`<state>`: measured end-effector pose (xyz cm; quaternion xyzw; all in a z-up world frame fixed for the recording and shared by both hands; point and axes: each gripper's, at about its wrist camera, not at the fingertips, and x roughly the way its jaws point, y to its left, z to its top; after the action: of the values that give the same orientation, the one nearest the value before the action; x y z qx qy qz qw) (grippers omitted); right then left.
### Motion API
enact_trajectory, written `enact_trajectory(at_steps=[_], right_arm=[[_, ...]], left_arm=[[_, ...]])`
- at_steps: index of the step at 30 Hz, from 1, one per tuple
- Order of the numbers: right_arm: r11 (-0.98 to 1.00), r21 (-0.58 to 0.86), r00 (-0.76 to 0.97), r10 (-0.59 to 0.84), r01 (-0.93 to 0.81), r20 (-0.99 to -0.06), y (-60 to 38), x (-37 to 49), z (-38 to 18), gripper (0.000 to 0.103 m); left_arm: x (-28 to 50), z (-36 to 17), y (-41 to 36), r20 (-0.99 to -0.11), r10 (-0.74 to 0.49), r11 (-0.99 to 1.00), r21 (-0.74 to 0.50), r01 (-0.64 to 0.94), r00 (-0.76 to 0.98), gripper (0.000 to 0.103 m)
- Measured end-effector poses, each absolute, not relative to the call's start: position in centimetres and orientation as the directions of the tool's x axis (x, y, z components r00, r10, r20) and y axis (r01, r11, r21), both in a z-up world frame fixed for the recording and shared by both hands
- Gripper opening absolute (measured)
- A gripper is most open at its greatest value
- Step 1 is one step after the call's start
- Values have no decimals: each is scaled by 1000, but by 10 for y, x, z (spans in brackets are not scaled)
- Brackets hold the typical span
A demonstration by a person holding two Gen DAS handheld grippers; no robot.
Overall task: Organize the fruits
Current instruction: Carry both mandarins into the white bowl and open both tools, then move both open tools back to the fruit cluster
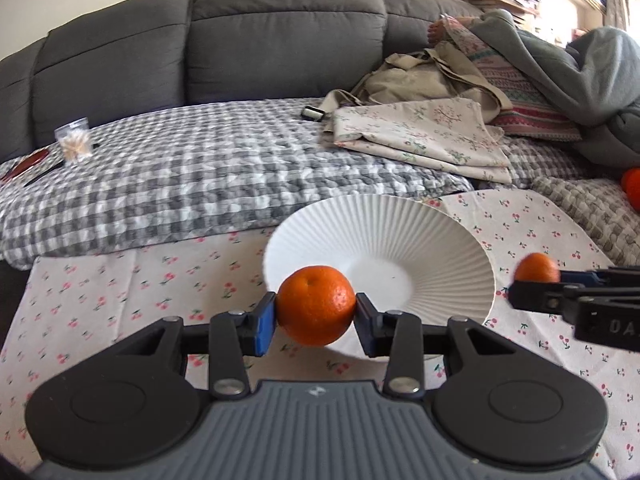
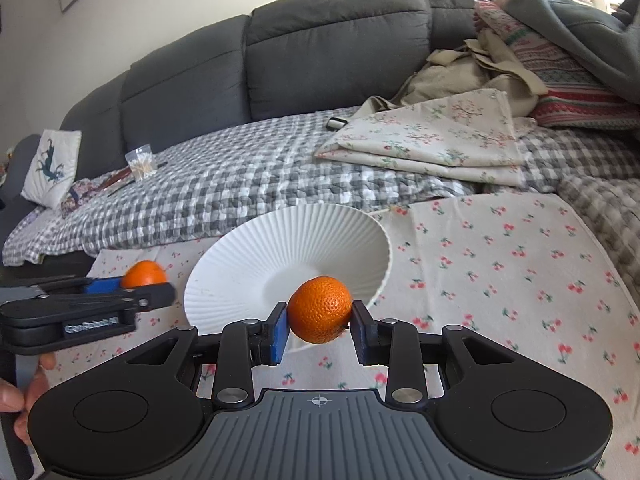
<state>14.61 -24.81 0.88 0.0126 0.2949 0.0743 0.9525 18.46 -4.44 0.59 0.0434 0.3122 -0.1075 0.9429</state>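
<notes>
A white ribbed plate [image 1: 420,224] [image 2: 248,248] sits on a cherry-print cloth [image 1: 120,292] [image 2: 500,264]. My left gripper [image 1: 316,316] is shut on an orange [image 1: 316,305] and holds it above the plate's near rim. My right gripper [image 2: 320,320] is shut on a second orange [image 2: 320,309], also at the plate's near edge. In the left wrist view the right gripper comes in from the right with its orange [image 1: 536,267]. In the right wrist view the left gripper comes in from the left with its orange [image 2: 144,274]. The plate's bowl holds nothing.
More orange fruit [image 1: 632,188] lies at the far right edge on a knitted cover. Behind the cloth is a grey sofa with a checked blanket [image 1: 200,184], folded floral fabric [image 1: 424,140], a bag and pillows. A small packet [image 1: 74,144] lies far left.
</notes>
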Motion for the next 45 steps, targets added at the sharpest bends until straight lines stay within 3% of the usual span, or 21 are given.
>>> enact_trajectory(at_steps=[27,29,31,36,38,42,45], right_arm=[[979,-74,793,109,-190,-599,-212,188,-24,33],[980,-69,790,109,-188,-603,-212,188,-24,35],[981,-65,791,107,-183,-603,-213,187,-22,36],[987,-17,805,120,-160,-581,-223,181,-11,53],[988,-7,809,125,-157,-575,-226,178,-6,55],[992,51,833,127,-118,-539,-243,170,10,74],[991,106,842,128,-85,-523,-259,163,21,79]], left_arm=[[212,-28,-68,-627,-166,959,76,272,761,41],[212,-28,-66,-626,-167,960,74,271,762,45],[211,-26,-64,-624,-165,962,68,263,764,58],[209,-15,-54,-607,-188,965,33,261,772,69],[207,-12,-52,-604,-189,964,34,262,775,71],[205,-7,-45,-604,-176,970,30,242,777,72],[203,-5,-40,-614,-183,972,2,233,768,72]])
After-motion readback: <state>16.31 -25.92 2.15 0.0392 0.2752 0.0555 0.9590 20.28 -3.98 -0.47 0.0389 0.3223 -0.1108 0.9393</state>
